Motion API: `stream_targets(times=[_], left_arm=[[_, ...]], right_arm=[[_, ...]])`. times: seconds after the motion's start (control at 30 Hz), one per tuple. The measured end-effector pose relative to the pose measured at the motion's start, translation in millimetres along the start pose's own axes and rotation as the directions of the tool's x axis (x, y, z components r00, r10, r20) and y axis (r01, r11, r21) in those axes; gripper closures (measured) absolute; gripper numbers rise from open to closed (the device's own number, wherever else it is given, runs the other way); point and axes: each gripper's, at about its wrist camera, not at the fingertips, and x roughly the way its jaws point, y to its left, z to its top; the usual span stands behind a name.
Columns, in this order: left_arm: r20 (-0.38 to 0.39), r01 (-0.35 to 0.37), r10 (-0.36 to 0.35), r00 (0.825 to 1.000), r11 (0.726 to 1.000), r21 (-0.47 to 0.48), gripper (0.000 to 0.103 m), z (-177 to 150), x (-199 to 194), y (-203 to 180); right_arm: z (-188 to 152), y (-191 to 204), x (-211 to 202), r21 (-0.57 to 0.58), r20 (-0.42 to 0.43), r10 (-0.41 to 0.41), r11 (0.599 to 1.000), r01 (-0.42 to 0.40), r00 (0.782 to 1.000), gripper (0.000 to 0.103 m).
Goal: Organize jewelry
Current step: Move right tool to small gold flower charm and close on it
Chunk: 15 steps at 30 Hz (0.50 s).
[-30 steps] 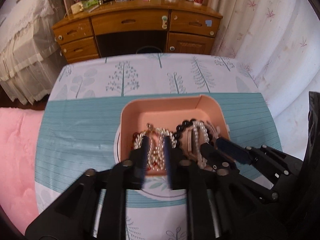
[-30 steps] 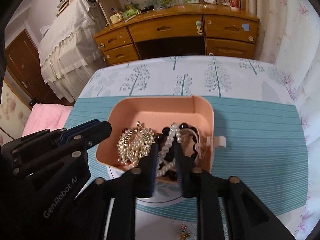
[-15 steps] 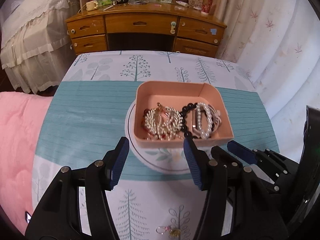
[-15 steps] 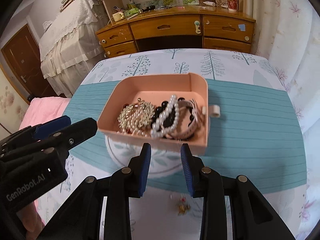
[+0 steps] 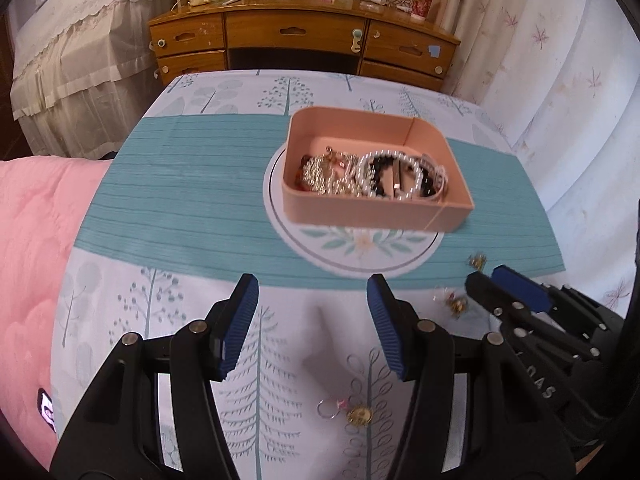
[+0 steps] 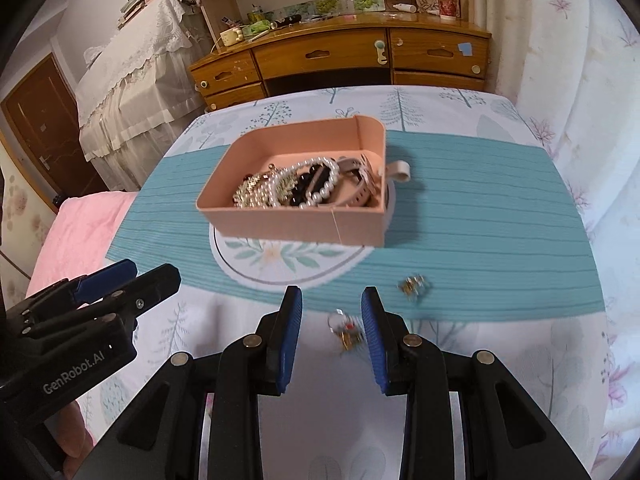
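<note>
A pink box [image 5: 372, 210] [image 6: 296, 226] stands on the table and holds a pearl bracelet [image 5: 386, 160] [image 6: 320, 184], black beads and gold chains. Small loose gold pieces lie on the cloth: one near the teal stripe's edge [image 5: 477, 261] [image 6: 412, 284], one with a ring [image 5: 454, 302] [image 6: 346, 330], and one close under the left gripper [image 5: 352, 412]. My left gripper [image 5: 312, 320] is open and empty, short of the box. My right gripper [image 6: 330, 334] is open and empty, with the ringed piece between its fingers' line.
The table has a tree-print cloth with a teal stripe [image 5: 192, 200] and a round white emblem [image 6: 288, 260]. A pink blanket [image 5: 32, 260] lies at the left. A wooden desk [image 5: 300, 40] stands beyond the table, curtains at the right.
Both grippers have let go of the bracelets in the box, opened and pulled back toward the table's near side. The loose gold pieces have come into view.
</note>
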Motion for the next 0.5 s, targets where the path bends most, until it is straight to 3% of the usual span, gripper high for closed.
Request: stream_targets(times=[0.17, 0.5], left_arm=[[-0.022, -0.019, 0.02, 1.0, 1.0, 0.019, 0.049, -18, 3, -2], [-0.101, 0.021, -0.02, 0.995, 1.0, 0.009, 0.049, -44, 13, 14]], right_arm=[[-15, -5, -3, 0.003, -0.013, 0.001, 1.0, -0.001, 1.0, 0.072], [-28, -15, -1, -0.005, -0.031, -0.024, 1.0, 0.024, 0.999, 0.072]])
